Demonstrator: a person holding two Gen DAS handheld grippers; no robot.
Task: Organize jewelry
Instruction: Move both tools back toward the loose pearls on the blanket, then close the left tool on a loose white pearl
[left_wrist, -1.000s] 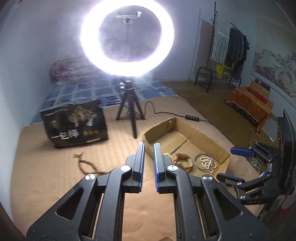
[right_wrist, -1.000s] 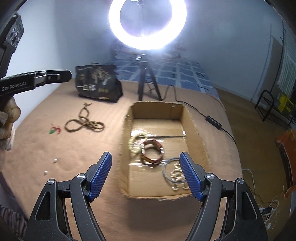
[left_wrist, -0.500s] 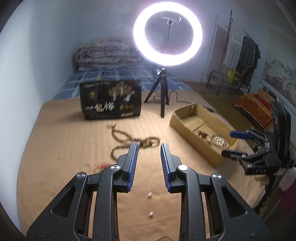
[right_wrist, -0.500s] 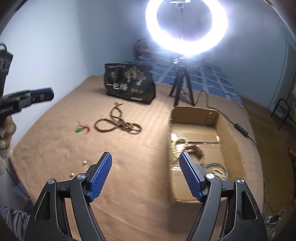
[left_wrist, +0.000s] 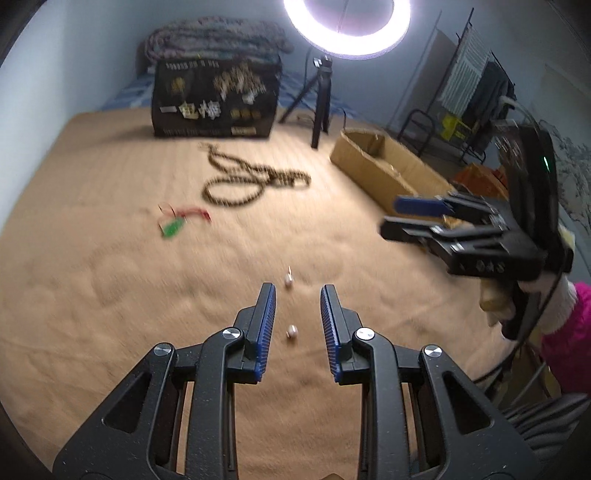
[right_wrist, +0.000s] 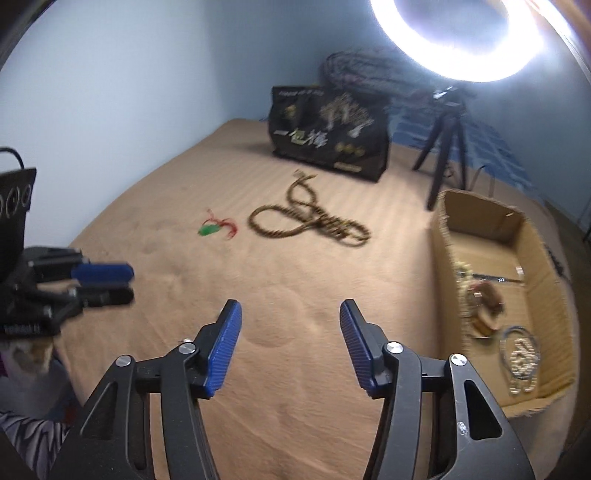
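While several bracelets already lie in the open brown cardboard box (right_wrist: 524, 258), the long brown bead necklace (left_wrist: 251, 179), green pendant on red cord (left_wrist: 171, 227) and two small pale studs (left_wrist: 291, 331) remain on the tan bedspread (left_wrist: 110, 295). The left claw (left_wrist: 295, 325) stands narrowly apart, empty, astride one stud; the right claw (right_wrist: 290, 347), wider, has just been closing on nothing. Motion blur hides detail.

A ring light (left_wrist: 349, 31) on a tripod (left_wrist: 319, 99) is glaring at the top of the frame against pale blue walls (right_wrist: 110, 92), a clothes rack (left_wrist: 469, 85) standing at upper right.
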